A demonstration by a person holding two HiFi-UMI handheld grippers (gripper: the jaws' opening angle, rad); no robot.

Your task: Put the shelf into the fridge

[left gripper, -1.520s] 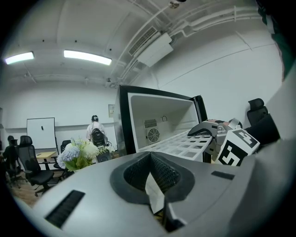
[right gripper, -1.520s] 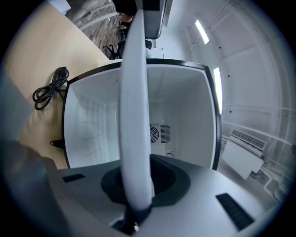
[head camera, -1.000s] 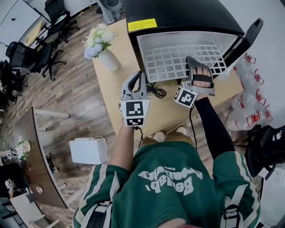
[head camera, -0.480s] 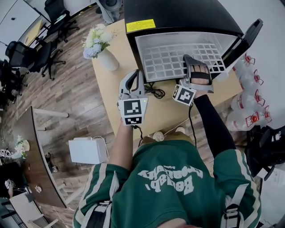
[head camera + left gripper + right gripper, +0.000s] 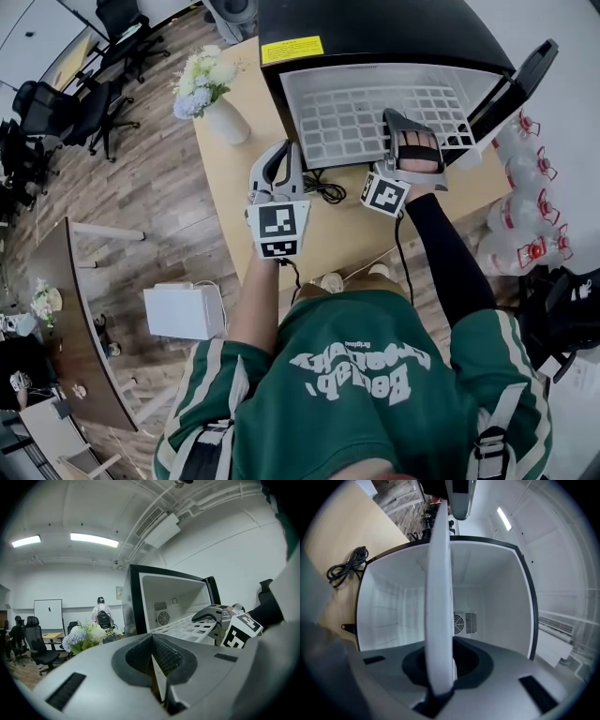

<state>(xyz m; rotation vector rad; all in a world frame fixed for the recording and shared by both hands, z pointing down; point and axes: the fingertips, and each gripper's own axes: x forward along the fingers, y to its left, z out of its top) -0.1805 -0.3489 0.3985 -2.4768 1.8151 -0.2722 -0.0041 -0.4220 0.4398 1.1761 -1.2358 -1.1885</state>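
Fingers of the right gripper (image 5: 399,122) are pinched on the near edge of the shelf (image 5: 347,122), which its own view shows edge-on as a white band between the jaws. Fingers of the left gripper (image 5: 285,150) are pressed together w/ nothing between them.

(a) Table (image 5: 234,178): pale wood, carries everything below.

(b) Fridge (image 5: 375,28): black compact unit at the far side of the table, door (image 5: 525,75) swung open to the right, white cavity facing the person, fan vent (image 5: 464,623) on the back wall.

(c) Shelf: white wire grid, roughly level, mostly inside the cavity. Its near edge sits about at the opening. The grip is on the right part of that edge. Whether its sides rest on ledges cannot be made out.

(d) Left gripper: held free, near the fridge's left front corner, apart from the shelf.

(e) Vase of flowers (image 5: 211,89): left of the fridge, clear of the work.

(f) Cord (image 5: 323,192): coiled on the table just near the opening.

Step in hand (judged): sliding the shelf home. Keep it level and square to the cavity, push straight toward the far wall, no twisting from the one-sided grip. The left gripper could steady the left near corner. Release only once seated.
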